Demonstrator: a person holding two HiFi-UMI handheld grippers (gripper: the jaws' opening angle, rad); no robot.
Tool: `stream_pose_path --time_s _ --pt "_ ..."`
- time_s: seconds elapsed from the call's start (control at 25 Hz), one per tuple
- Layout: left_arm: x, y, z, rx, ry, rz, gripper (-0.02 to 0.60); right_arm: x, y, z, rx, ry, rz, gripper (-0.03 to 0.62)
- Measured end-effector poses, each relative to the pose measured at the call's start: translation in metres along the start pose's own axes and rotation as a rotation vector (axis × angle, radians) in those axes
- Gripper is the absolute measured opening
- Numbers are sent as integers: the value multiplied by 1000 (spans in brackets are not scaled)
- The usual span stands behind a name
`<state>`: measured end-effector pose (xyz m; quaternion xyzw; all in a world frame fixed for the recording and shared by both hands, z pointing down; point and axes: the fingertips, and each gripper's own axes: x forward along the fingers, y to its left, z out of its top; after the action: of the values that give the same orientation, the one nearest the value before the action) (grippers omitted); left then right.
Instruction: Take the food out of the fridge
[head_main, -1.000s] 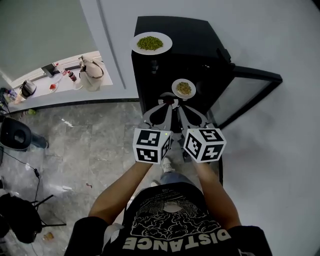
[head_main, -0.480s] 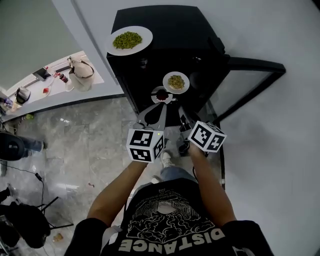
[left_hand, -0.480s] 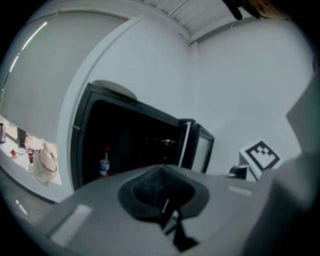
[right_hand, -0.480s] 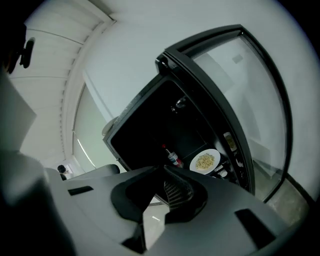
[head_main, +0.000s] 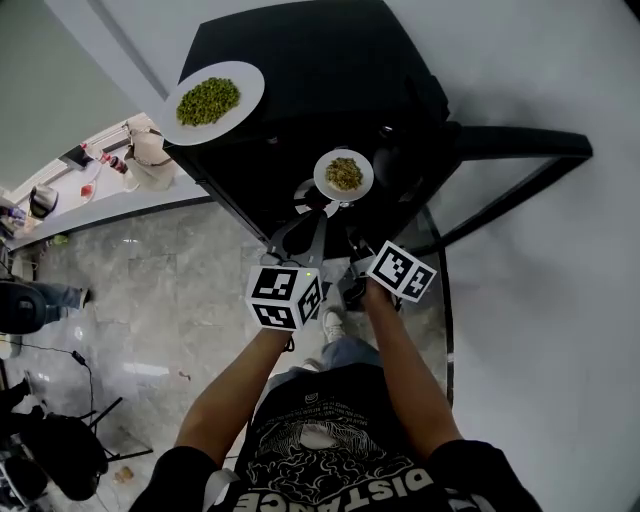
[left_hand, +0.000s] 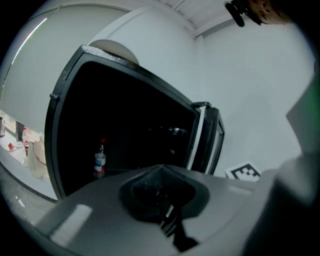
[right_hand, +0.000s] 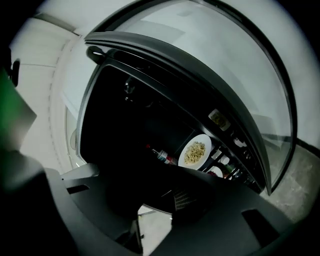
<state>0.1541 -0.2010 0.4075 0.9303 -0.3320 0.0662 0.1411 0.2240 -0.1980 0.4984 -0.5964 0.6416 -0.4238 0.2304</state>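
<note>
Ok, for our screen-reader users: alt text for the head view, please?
Seen from above, a person points the left gripper and right gripper at an open black fridge with a plate of yellowish food inside; the right fingers have just been opening, empty. A plate of green food sits on top.

Both arms out fwd, L gripper (left_hand: 160, 172) jaws together, R gripper (right_hand: 155, 212) tilted, jaws just opening, nothing btwn.

Not much to read here tbh. Only real text is the white print on the person's black T-shirt (head_main: 330, 455), near edge of the head view: "DISTANC", upside down and cut off. Left gripper's cube (head_main: 284, 297) and right gripper's cube (head_main: 402, 271) just have black-and-white square markers. Bottle (left_hand: 100, 162) label's too small.
</note>
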Motion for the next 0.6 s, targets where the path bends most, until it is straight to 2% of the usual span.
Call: stream_pose_path --time_s 0.32,0.6 --pt "24 10 -23 -7 57 15 2 41 -61 -7 176 -50 -45 88" --pt "27 26 -30 -1 83 51 2 76 -91 -14 291 -59 -88 112"
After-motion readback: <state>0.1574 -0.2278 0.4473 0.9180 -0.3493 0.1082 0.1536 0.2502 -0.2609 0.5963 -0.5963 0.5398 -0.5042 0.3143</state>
